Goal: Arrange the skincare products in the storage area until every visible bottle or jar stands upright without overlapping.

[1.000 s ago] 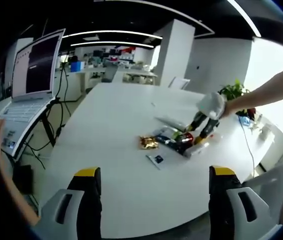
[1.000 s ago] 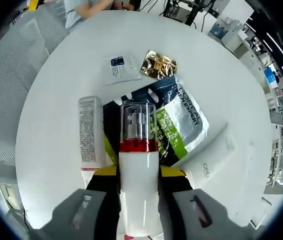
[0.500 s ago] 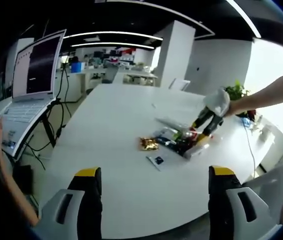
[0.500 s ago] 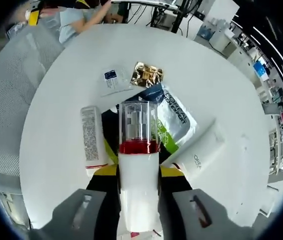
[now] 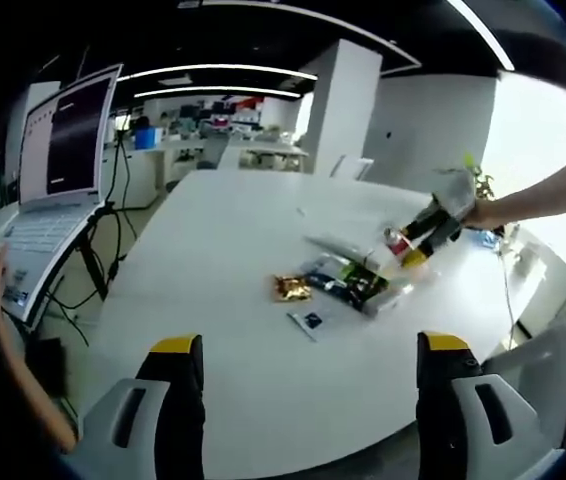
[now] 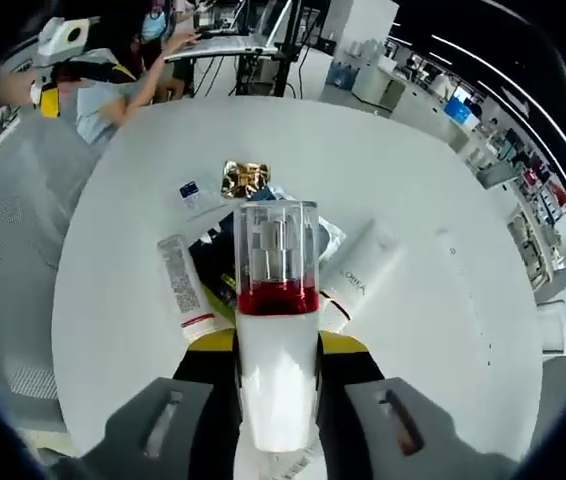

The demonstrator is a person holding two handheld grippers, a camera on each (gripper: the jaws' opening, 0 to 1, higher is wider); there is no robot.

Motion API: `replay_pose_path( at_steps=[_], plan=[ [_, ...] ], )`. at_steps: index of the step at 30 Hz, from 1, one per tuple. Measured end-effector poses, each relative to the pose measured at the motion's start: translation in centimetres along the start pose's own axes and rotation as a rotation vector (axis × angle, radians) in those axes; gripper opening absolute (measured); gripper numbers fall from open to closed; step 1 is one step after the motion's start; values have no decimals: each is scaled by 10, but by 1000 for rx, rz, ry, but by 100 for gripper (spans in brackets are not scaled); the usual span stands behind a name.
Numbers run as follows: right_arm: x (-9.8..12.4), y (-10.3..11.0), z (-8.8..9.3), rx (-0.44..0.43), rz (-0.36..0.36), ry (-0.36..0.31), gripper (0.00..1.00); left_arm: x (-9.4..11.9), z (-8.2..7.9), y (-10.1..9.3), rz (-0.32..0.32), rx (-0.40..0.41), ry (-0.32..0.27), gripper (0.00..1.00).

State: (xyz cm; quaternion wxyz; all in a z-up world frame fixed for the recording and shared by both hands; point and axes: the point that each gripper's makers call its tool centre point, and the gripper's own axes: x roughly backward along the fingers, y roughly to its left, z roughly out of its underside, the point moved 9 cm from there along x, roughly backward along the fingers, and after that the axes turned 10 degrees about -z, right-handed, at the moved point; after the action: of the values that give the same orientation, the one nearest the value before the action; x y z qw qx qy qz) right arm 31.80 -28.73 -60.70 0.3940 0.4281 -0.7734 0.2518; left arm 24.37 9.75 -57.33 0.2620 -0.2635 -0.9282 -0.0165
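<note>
Right gripper (image 6: 277,352) grips a white pump bottle (image 6: 277,340), long axis running along the jaws, clear cap forward, held above the table (image 6: 433,330). Below it, well apart, lie two tubes (image 6: 185,298) and sachets, all flat, mid-table. Left gripper (image 5: 303,400), jaws spread and empty, hangs off the near edge, probably too far to help.

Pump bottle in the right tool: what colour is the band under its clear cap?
Red, on the white pump bottle; clearest in the right gripper view.
</note>
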Motion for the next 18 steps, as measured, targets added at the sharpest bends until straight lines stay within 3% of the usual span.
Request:
replay_pose_path(
  at_steps=[3, 8, 18],
  plan=[
    [9, 2, 4, -30, 26, -25, 26, 1, -1, 0, 2, 5, -10, 85],
    [30, 11, 12, -130, 88, -121, 26, 5, -4, -1, 7, 6, -23, 85],
    [64, 51, 23, -239, 128, -267, 26, 11, -13, -27, 89, -19, -48, 85]
  ],
)
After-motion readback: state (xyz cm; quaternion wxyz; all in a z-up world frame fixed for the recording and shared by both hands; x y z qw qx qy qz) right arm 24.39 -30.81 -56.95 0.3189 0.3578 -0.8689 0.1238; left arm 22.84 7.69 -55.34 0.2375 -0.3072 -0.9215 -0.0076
